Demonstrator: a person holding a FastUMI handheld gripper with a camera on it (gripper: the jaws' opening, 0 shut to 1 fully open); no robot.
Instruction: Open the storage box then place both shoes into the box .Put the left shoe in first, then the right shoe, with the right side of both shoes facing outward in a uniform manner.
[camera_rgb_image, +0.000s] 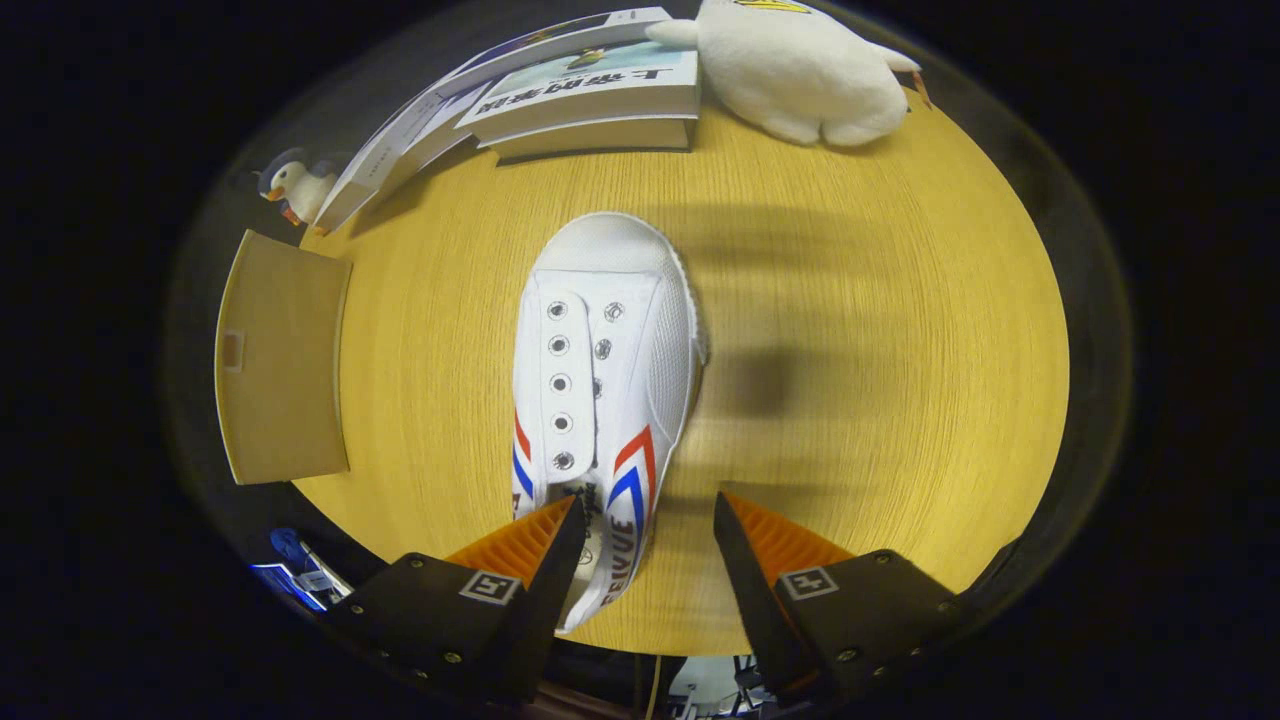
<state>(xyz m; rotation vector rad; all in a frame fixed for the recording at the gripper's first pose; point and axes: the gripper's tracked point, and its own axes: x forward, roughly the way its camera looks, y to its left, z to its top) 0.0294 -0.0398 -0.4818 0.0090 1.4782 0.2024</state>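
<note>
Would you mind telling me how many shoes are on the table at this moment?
1. A white shoe lies mid-table, heel end between the open gripper fingers, toe pointing towards the books. A second shoe may lie out of view.

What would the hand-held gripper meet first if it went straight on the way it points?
Probably the white shoe: the hand-held gripper is open, its heel end lying between the fingers, nearer the left one. Depth is unclear.
</note>
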